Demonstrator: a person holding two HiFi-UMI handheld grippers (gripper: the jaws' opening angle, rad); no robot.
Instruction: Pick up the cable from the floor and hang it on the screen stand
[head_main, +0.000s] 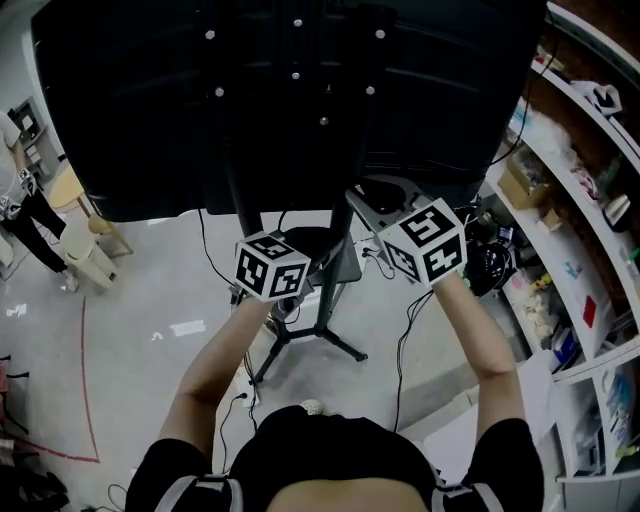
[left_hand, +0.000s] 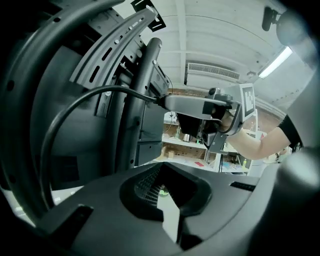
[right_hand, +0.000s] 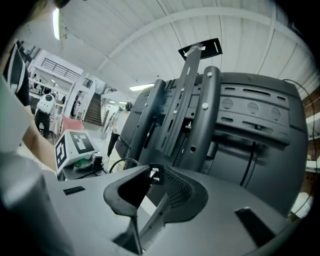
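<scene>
The black cable (left_hand: 75, 102) arcs in the air from its plug (right_hand: 152, 175). My right gripper (right_hand: 150, 175) is shut on that plug at its tips. In the head view both grippers are raised side by side behind the screen stand (head_main: 235, 170), the left gripper (head_main: 270, 262) beside the pole and the right gripper (head_main: 415, 235) under the black screen back (head_main: 150, 100). The left gripper (left_hand: 167, 172) has its jaws close together with a thin gap. The cable drops behind its body, so I cannot see whether it grips it.
The stand's legs (head_main: 320, 335) spread on the grey floor below my arms. More cables (head_main: 400, 350) trail there. Cluttered shelves (head_main: 570, 200) line the right side. A pale stool (head_main: 85, 250) and a person's legs (head_main: 30, 215) are at the far left, by red floor tape (head_main: 85, 360).
</scene>
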